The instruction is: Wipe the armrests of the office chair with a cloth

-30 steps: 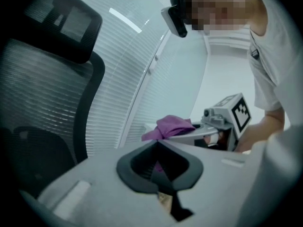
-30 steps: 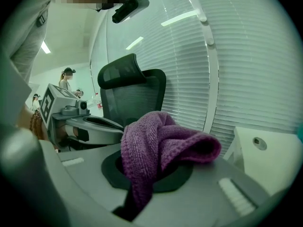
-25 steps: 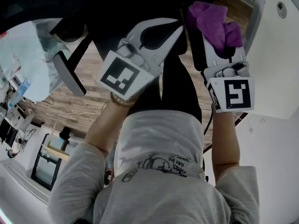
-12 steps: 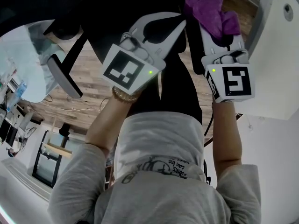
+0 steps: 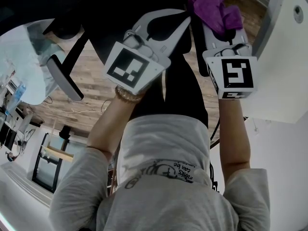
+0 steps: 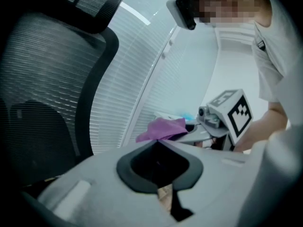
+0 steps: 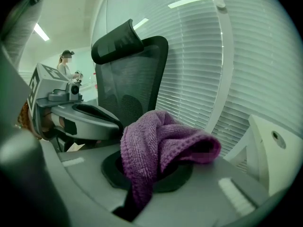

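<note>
One purple cloth (image 7: 158, 143), bunched and pinched between the jaws of the right hand-held gripper (image 7: 149, 176). Bulges out over the black pads (image 7: 111, 171) in a loose fold, with one end trailing down into the slot between the jaws. Sits at the far right of the head view, up at the tips of that gripper. Contact with any armrest: cannot tell.

Just left of it, the left hand-held gripper (image 6: 158, 167), jaws pressed together with nothing between them. Lies beside the right one, tips near the cloth but apart from it.

Beyond both, the office chair (image 7: 135, 84), black mesh back upright and a headrest (image 7: 116, 44) on top, set against white blinds (image 7: 203, 65). Farther left in the head view, one grey armrest (image 5: 62, 78) on a black stalk, well apart from the cloth, above a wood floor (image 5: 96, 88).

Nearest of all, grey sleeves (image 5: 79, 186) and a bracelet (image 5: 126, 96) on the left wrist.
</note>
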Demonstrator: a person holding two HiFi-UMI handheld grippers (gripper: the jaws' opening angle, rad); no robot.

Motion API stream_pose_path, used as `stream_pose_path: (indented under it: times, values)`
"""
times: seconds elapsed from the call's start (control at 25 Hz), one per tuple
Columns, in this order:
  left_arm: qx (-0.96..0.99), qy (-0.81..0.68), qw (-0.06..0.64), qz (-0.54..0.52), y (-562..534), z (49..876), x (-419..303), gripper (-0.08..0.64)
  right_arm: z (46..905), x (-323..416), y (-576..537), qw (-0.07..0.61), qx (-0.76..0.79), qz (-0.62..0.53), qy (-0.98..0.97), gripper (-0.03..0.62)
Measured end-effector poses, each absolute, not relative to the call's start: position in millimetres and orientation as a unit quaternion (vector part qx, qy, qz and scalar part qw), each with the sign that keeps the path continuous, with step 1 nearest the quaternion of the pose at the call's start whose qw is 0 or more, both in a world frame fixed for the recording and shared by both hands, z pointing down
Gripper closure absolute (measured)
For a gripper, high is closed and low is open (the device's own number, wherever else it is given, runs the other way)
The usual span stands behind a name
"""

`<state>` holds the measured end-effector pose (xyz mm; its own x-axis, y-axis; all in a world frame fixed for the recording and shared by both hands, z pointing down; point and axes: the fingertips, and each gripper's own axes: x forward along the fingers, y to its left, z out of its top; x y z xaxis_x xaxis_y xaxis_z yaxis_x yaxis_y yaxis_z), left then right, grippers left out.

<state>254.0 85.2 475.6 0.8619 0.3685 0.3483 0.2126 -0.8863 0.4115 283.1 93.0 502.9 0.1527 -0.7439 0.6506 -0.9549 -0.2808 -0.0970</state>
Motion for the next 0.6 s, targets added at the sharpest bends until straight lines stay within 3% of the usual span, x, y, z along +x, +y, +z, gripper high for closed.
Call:
stream_pose_path:
  times: [0.6]
  values:
    - [0.946,0.161,0.175,0.218,93.4,471.2,243.5,0.560,504.9,259.7,124.1,0.186,0.724,0.328,-0.577,0.558]
